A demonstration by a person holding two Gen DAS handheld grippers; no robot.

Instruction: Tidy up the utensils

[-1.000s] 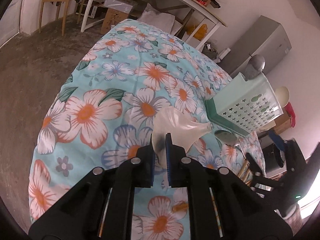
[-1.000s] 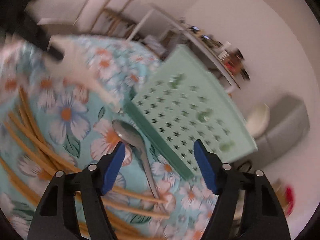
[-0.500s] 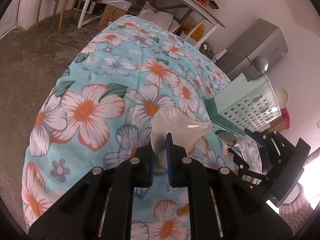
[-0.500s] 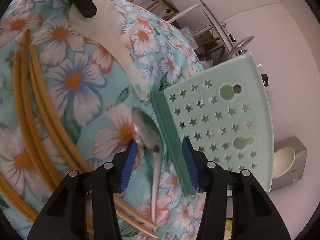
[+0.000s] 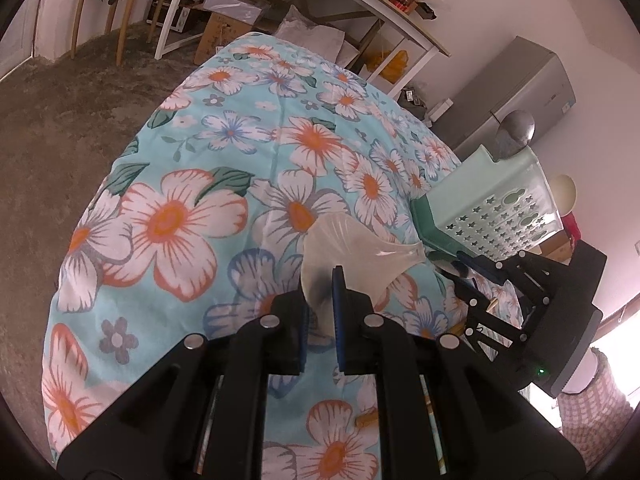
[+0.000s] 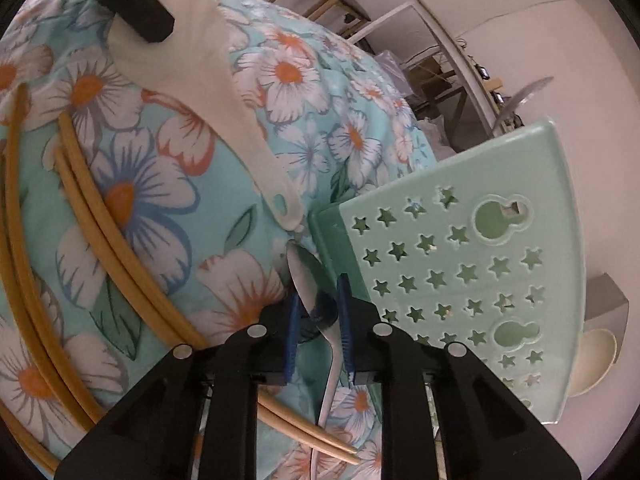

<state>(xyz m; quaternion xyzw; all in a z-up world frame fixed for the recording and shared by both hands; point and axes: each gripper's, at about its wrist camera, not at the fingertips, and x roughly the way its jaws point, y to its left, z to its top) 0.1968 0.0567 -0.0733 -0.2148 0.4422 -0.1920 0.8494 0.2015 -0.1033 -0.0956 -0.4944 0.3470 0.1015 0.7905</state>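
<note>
My left gripper (image 5: 320, 300) is shut on the wide end of a translucent white plastic spoon (image 5: 352, 246), held just above the floral cloth. That white spoon's handle (image 6: 224, 92) reaches toward the corner of a mint-green utensil holder (image 6: 460, 280). My right gripper (image 6: 318, 300) is low over the cloth beside that holder. Its jaws are closing, and the blue pads press the sides of the metal spoon's bowl (image 6: 310, 280). The spoon's handle runs back under the gripper. From the left wrist, the right gripper (image 5: 468, 276) shows at the holder's (image 5: 492, 208) near corner.
Several bamboo chopsticks (image 6: 80, 208) lie on the floral cloth (image 5: 180, 216) left of the metal spoon. A metal ladle (image 5: 516, 128) and a pale spoon (image 5: 562, 196) stand in the holder. A chair, a white table and a grey cabinet are behind.
My right gripper has come down and forward onto the metal spoon, rolled level, and its wide jaws have narrowed around the bowl. The left gripper has kept still with the white spoon.
</note>
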